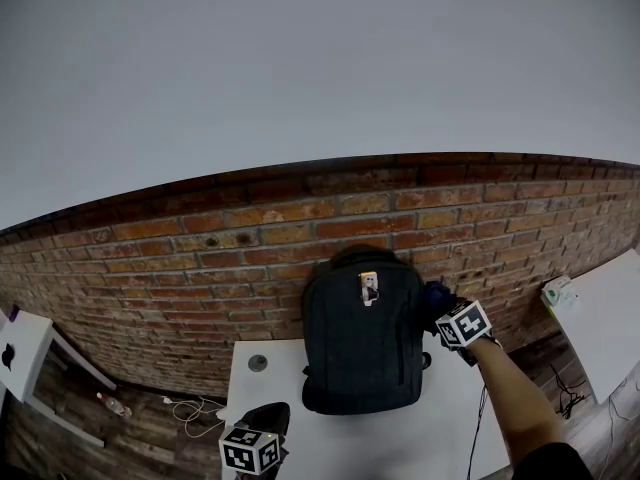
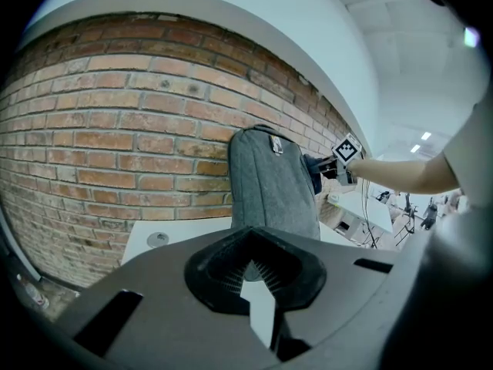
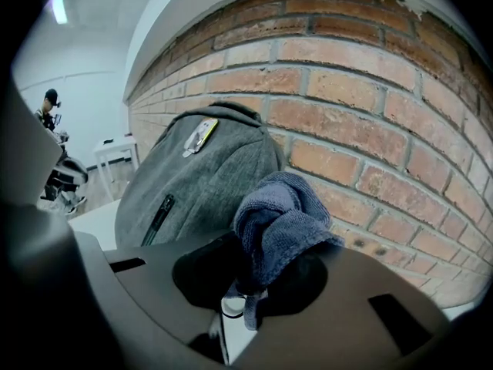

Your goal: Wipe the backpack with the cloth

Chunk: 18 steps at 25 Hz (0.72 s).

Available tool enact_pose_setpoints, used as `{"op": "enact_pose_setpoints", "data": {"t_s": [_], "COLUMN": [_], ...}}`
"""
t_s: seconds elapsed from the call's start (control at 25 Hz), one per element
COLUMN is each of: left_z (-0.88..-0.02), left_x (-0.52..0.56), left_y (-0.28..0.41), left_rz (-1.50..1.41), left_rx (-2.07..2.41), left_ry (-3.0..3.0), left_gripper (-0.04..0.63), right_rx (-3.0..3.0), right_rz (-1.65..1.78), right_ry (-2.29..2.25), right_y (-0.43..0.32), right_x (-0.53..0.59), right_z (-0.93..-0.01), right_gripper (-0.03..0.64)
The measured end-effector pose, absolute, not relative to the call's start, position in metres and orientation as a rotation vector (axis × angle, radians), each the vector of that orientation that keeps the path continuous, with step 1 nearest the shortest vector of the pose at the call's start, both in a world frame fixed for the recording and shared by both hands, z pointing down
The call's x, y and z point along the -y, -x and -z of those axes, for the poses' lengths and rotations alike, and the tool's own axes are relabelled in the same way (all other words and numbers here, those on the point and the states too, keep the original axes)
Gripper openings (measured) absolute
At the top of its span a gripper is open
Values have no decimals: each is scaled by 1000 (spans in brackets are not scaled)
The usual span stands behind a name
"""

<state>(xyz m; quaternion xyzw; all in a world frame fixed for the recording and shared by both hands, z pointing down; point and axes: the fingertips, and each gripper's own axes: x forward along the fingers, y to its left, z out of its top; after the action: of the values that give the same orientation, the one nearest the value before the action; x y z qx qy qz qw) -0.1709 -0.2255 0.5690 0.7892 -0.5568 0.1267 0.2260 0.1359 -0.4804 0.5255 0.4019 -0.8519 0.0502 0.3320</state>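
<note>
1. The left tongs (image 1: pixel 262 423) are nearest, low over the front edge of the white bench (image 1: pixel 400 448). Their marker cube faces up. In the left gripper view, the left tongs (image 2: pixel 254 272) have their ribbed tips pressed together with nothing between them.
2. Just beyond the left tongs, a small round cap (image 1: pixel 258 363) sits flush in the bench top, slightly to their left.
3. Ahead of the left tongs and to their right, the grey backpack (image 1: pixel 362 348) stands upright on the bench. Its back is against the brick wall (image 1: pixel 200 258). The left tongs are well apart from it.
4. A small light tag (image 1: pixel 369 287) hangs near the top of the backpack's front. A dark zip (image 3: pixel 158 218) runs down the side that faces the right tongs.
5. The right tongs (image 1: pixel 445 318) reach in on a bare forearm (image 1: pixel 515 398) to the backpack's upper right side.
6. In the right gripper view, the right tongs (image 3: pixel 254 284) are pinching a bunched blue cloth (image 3: pixel 281 214), and the folds bulge out past the tips.
7. The cloth lies close against the backpack (image 3: pixel 192 183), with the wall just behind it. I cannot tell whether it presses on the fabric.
8. Far off, to the left of the right tongs, a person (image 3: pixel 50 102) stands by another white table (image 3: pixel 115 149).
</note>
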Motion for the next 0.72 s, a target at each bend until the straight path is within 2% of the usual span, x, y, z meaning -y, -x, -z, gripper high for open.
{"op": "enact_pose_setpoints", "data": {"t_s": [0.72], "left_z": [-574], "left_x": [228], "left_y": [161], "left_rz": [-366], "left_rx": [1485], "left_ry": [-2201], "left_gripper": [-6], "right_rx": [2209], "right_rz": [-202], "right_ry": [-999], "right_y": [-133], "right_x": [448], "right_z": [-571], "right_gripper": [57]}}
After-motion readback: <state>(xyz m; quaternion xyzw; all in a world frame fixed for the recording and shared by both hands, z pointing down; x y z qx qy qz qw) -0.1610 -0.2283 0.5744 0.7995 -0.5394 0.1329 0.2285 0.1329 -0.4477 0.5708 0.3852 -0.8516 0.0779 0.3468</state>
